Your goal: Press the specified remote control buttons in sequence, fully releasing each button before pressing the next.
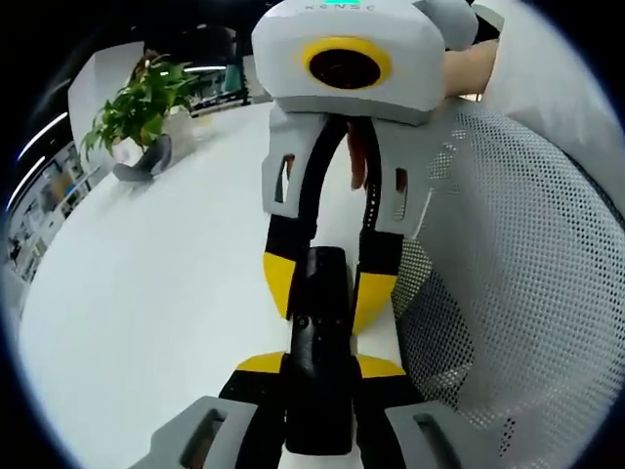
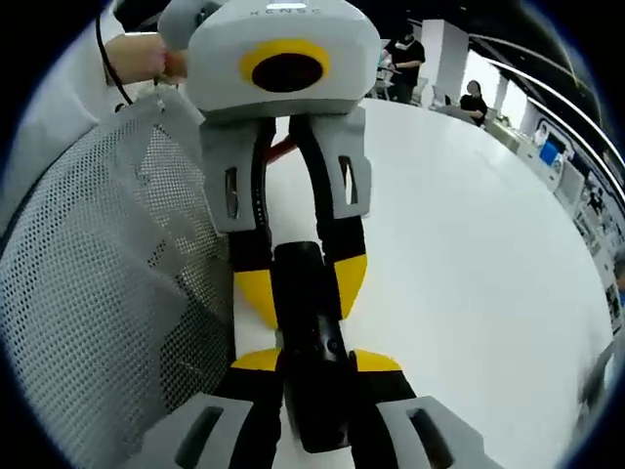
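A black remote control point(image 1: 318, 342) is held between the two grippers above a white table point(image 1: 146, 313). In the left gripper view, the left gripper point(image 1: 319, 369) is seen at the bottom with its yellow-tipped jaws closed on the near end of the remote, while the right gripper point(image 1: 327, 283) reaches in from the far side and its jaws are clamped on the remote's far end. In the right gripper view, the same grasp is shown mirrored: the right gripper point(image 2: 317, 363) is closed on the remote control point(image 2: 311, 342) at the bottom, and the left gripper point(image 2: 301, 283) is closed on its other end. A white mesh chair back point(image 1: 518, 293) is seen just beside the grippers. A potted plant point(image 1: 137, 122) is placed far left on the table.
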`<state>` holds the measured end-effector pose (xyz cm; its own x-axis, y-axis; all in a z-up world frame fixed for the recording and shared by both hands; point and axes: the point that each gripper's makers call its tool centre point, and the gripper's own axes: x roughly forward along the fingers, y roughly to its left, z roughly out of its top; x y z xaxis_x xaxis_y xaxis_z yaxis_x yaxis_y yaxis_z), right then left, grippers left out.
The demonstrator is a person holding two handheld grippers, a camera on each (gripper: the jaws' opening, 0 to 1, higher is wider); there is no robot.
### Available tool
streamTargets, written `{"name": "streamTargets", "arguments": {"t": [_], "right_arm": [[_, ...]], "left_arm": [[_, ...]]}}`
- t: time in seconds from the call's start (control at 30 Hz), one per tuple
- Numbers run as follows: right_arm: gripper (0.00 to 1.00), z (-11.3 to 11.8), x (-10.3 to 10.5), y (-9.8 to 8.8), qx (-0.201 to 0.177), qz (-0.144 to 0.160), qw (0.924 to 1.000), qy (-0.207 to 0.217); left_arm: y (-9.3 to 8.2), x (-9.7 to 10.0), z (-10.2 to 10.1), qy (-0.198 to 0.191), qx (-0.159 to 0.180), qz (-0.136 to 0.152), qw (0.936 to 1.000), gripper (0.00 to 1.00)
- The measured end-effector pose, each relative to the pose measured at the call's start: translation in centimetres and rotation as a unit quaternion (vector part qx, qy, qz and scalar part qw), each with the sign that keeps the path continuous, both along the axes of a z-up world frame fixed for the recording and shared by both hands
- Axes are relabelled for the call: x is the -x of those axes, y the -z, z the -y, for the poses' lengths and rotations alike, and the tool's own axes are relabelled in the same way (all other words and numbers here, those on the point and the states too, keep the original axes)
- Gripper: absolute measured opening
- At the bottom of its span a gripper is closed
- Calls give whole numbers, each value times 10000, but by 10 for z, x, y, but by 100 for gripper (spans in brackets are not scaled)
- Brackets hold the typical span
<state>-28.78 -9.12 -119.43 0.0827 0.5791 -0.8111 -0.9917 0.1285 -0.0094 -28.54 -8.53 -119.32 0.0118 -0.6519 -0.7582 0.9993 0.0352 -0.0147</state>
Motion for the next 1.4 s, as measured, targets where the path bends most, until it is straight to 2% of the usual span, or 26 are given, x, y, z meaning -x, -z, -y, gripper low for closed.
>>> {"name": "streamTargets", "arguments": {"t": [0.07,0.13,0.23,0.27,0.33,0.37,0.43,0.5,0.6,0.7,0.77,0.8,0.83,0.97,1.0,1.1,1.13,1.17,1.2,1.27,1.33,1.4], "right_arm": [[22,1,1,1,-36,88,9999,-96],[22,0,0,1,-58,77,9999,-52],[22,0,0,1,-68,78,9999,-37],[22,0,0,1,-83,65,9999,-7],[22,-1,-1,2,-116,32,9999,60],[23,-1,-1,1,-124,16,9999,83],[23,-1,-1,1,-134,15,9999,104],[23,-1,-1,1,-149,20,9998,142],[23,-1,-1,1,-203,6,9996,208],[23,-1,-1,1,-203,17,9996,217],[23,-1,-1,1,-207,14,9995,222],[23,-1,-1,1,-210,17,9995,221],[23,-1,-1,1,-218,16,9995,223],[23,-1,-1,1,-221,10,9995,242],[23,-1,-1,1,-223,13,9994,246],[23,-2,-1,1,-223,16,9994,257],[23,-1,-1,1,-221,16,9994,259],[23,-2,-1,1,-220,15,9994,261],[23,-2,-1,1,-217,17,9994,262],[23,-2,-1,1,-223,14,9994,274],[23,-2,-1,1,-226,11,9993,292],[23,-2,-1,1,-225,11,9993,303]], "left_arm": [[0,1,-1,-100,26,-24,9999,26],[-2,2,3,-320,334,-136,9988,28],[-4,3,1,-751,525,-417,9949,32],[-5,4,2,-781,561,-455,9943,35],[-5,-2,0,-931,513,-322,9938,46],[-5,-4,-5,-1195,436,-335,9913,52],[-11,-5,-6,-1327,582,-401,9886,63],[-23,-10,-11,-1642,804,-436,9822,66],[-41,-21,-17,-2160,1220,-480,9676,78],[-60,-36,-29,-2632,1635,-130,9507,89],[-81,-45,-37,-3019,2165,79,9284,94],[-93,-50,-44,-3268,2410,204,9136,96],[-100,-53,-49,-3384,2517,331,9061,100],[-130,-55,-68,-3448,2539,1286,8945,100],[-135,-53,-71,-3476,2579,1394,8906,100],[-148,-46,-83,-3708,2790,1537,8724,100],[-152,-46,-88,-3860,2875,1535,8630,100],[-157,-44,-95,-4071,2978,1554,8494,100],[-160,-44,-97,-4120,3019,1568,8453,100],[-174,-40,-107,-4239,3256,1808,8256,100],[-181,-37,-115,-4216,3230,2205,8181,100],[-181,-35,-118,-4194,3147,2425,8163,100]]}}
